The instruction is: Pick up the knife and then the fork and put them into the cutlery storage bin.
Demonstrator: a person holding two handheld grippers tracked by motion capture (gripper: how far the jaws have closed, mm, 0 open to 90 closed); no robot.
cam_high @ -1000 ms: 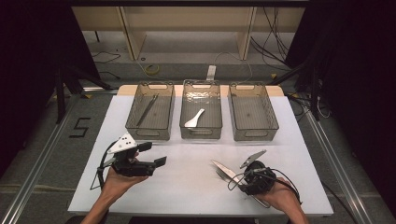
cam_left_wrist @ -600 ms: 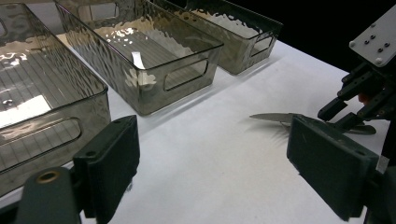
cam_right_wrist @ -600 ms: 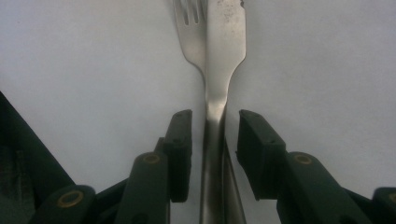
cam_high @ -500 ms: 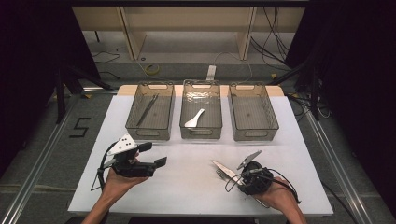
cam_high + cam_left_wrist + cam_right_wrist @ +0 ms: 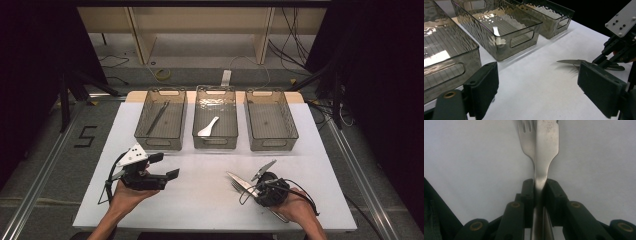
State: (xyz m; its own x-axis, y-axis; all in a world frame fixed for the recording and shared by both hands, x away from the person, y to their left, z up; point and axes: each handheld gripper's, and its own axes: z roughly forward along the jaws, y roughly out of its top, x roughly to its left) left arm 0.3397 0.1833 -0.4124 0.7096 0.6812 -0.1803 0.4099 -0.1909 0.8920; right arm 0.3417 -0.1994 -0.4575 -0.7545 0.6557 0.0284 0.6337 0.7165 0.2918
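right hand-held gripper (image 5: 539, 192): jaws had just been closing, pinched a knife (image 5: 546, 150) and the fork (image 5: 526, 135) beneath it, low over the white bench (image 5: 200, 200) near its front edge | left hand-held gripper (image 5: 536, 87): jaws spread, nothing between | three clear bins (image 5: 216, 125) stood behind, well apart from the cutlery

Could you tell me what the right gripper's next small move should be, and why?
Probably a short lift. The right gripper has just been closing and its jaws now press on two handles, a knife lying on a fork. Lifting would show whether both come up off the table.
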